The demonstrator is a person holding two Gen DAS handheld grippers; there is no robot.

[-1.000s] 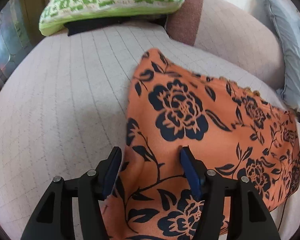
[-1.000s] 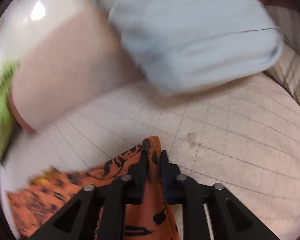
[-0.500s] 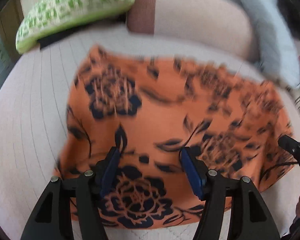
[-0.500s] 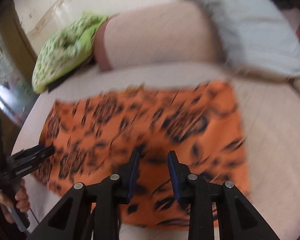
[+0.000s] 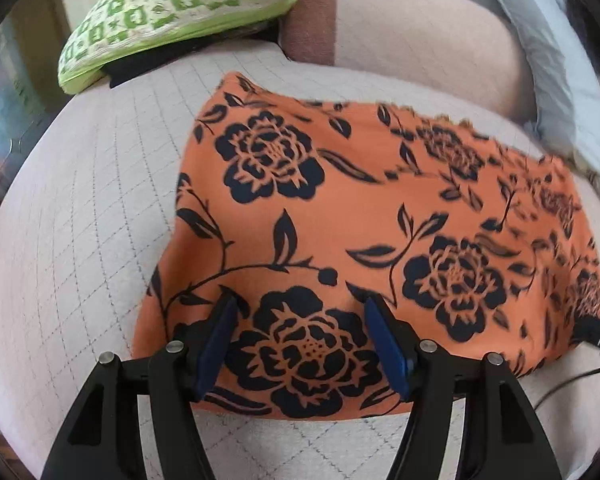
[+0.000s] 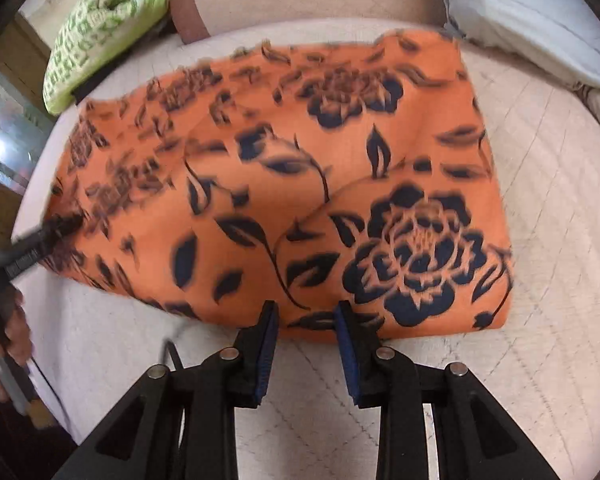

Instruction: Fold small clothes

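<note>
An orange cloth with dark blue flowers (image 5: 360,208) (image 6: 300,152) lies folded and flat on the quilted beige cover (image 5: 80,220). My left gripper (image 5: 299,302) hovers open over the cloth's near edge, with the flower print showing between its blue pads (image 5: 216,344); nothing is pinched. My right gripper (image 6: 306,308) stands open at the cloth's near edge, its pads apart and free. In the right wrist view the left gripper (image 6: 48,236) and the hand (image 6: 12,320) that holds it appear at the cloth's left end. The right gripper's tip (image 5: 596,330) shows at the cloth's right end.
A green and white patterned cushion (image 5: 172,12) (image 6: 100,28) lies at the back left. Behind the cloth runs a beige bolster with a brown band (image 5: 420,32). A pale grey pillow (image 5: 548,60) (image 6: 520,12) leans at the back right. A thin cable (image 5: 572,380) trails at the right.
The right gripper, earlier shut on a corner of the cloth, has let go and swung round to the cloth's near edge. The cloth now lies folded flat. The left gripper stayed open and shifted sideways.
</note>
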